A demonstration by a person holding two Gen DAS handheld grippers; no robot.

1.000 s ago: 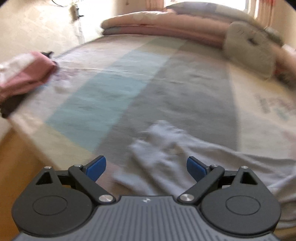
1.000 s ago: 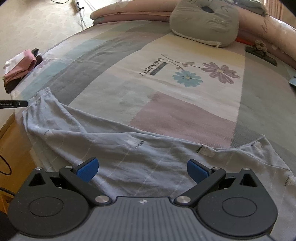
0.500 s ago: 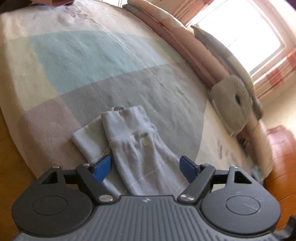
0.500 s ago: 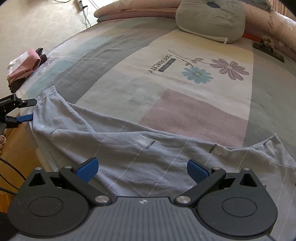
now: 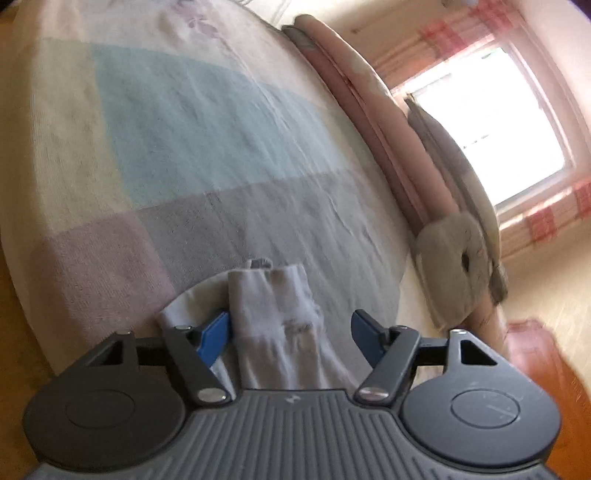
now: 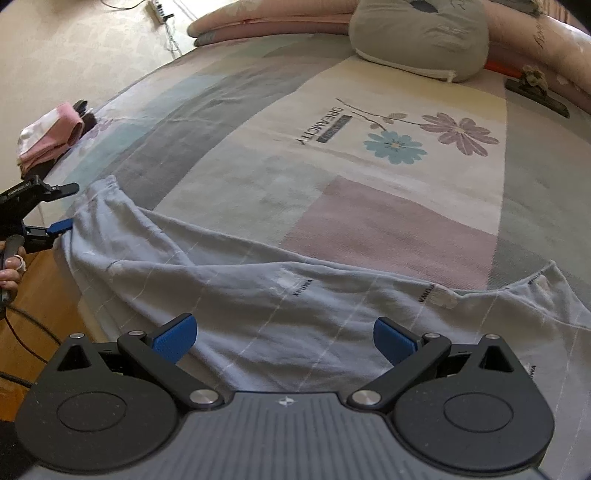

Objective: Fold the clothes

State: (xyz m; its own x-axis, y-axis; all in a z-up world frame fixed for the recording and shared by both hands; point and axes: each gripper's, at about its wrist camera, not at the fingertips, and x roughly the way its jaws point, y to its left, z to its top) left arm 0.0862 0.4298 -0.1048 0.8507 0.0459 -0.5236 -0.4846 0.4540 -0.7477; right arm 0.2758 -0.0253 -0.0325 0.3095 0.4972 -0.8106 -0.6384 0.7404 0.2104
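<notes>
1. At the far left of the right wrist view, a pile of pink clothes (image 6: 50, 138) sits on the corner of the bed (image 6: 369, 221).
2. Just below it, the left gripper (image 6: 61, 208) is by the edge of the bed, right at the end of the light blue pants (image 6: 258, 295). Its two fingers are spread apart. In the left wrist view, the left gripper (image 5: 291, 332) has the end of the pants (image 5: 277, 310) between its fingers, and its left blue pad touches the cloth.
3. The pants lie flat along the near edge of the bed, stretched from the left side to the right side.
4. The right gripper (image 6: 284, 338) hovers over the middle of the pants. Its fingers are spread wide and pinch nothing.
5. Far back on the right, a gray pillow (image 6: 421, 37) rests by the rolled pink blanket (image 6: 273, 24).
</notes>
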